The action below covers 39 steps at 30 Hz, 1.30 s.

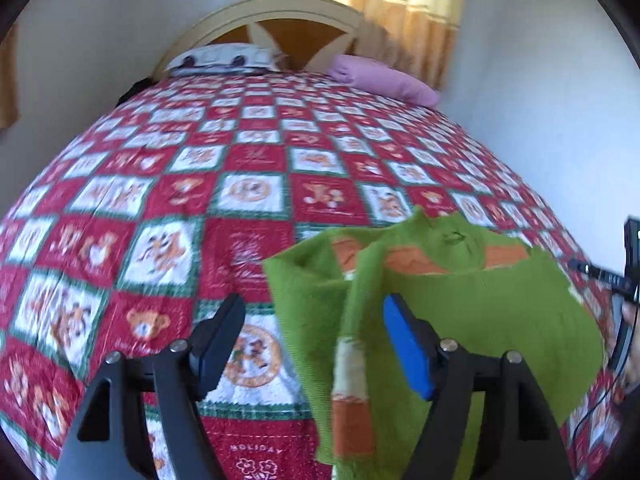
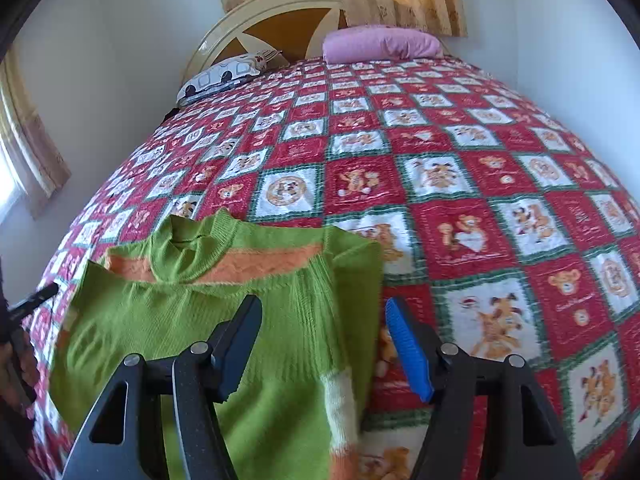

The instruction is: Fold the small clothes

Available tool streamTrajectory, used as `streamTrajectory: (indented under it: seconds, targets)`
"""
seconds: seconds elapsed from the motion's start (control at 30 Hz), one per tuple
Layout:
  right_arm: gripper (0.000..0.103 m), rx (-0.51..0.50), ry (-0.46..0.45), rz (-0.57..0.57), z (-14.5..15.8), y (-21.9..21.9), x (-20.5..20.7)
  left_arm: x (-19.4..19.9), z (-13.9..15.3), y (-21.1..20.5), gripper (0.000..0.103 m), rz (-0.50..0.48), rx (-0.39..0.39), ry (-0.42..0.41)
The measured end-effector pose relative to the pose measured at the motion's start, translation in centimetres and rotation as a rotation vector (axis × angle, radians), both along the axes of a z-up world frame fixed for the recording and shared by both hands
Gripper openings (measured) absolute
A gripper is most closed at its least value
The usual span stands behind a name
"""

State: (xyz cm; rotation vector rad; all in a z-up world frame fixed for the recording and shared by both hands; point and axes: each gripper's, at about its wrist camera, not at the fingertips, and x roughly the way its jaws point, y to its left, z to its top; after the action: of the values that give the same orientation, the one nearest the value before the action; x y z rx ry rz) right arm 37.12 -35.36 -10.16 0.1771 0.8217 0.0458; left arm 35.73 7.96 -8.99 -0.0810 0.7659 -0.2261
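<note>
Both grippers open above a green sweater on the bed

The left gripper (image 1: 314, 344) tilts downward toward the bed's near edge, its jaws spread wide; the green sweater (image 1: 460, 304) has its folded sleeve hanging between them, and no pad visibly presses it. The right gripper (image 2: 324, 346) is angled down likewise, jaws apart and clear of the knit, with the sweater's (image 2: 192, 320) side and orange-and-white sleeve cuff lying in the gap. The sweater lies on the red-and-white checked quilt (image 2: 460, 208) close to the bed's near edge, neckline pointing toward the headboard (image 2: 280, 20). A pink pillow (image 2: 380, 44) and a patterned pillow (image 2: 224, 74) lie at the head end.
</note>
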Motion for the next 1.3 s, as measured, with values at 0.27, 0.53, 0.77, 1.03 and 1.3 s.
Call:
streamTrajectory:
  seconds: [0.27,0.53,0.77,1.03,1.3]
  targets:
    - [0.065,-0.005,-0.025,0.093,1.6,-0.1,-0.4,2.8,-2.1,-4.5,0.065,-0.087,0.11,0.051]
    - [0.009,-0.15,0.117,0.192,-2.2,2.4,1.3,3.2,-3.5,-5.0,0.006,-0.123,0.087,0.107]
    - [0.003,-0.149,0.005,0.139,0.8,1.9,1.2,2.9,0.4,-2.4,0.005,-0.064,-0.01,0.005]
    - [0.003,-0.119,0.052,0.062,-1.1,1.7,5.1,6.6,-4.7,-2.3,0.008,0.0,0.015,0.129]
    - [0.051,-0.181,0.094,0.02,-2.0,1.5,4.7,4.1,-3.1,-0.4,0.053,0.111,0.023,0.078]
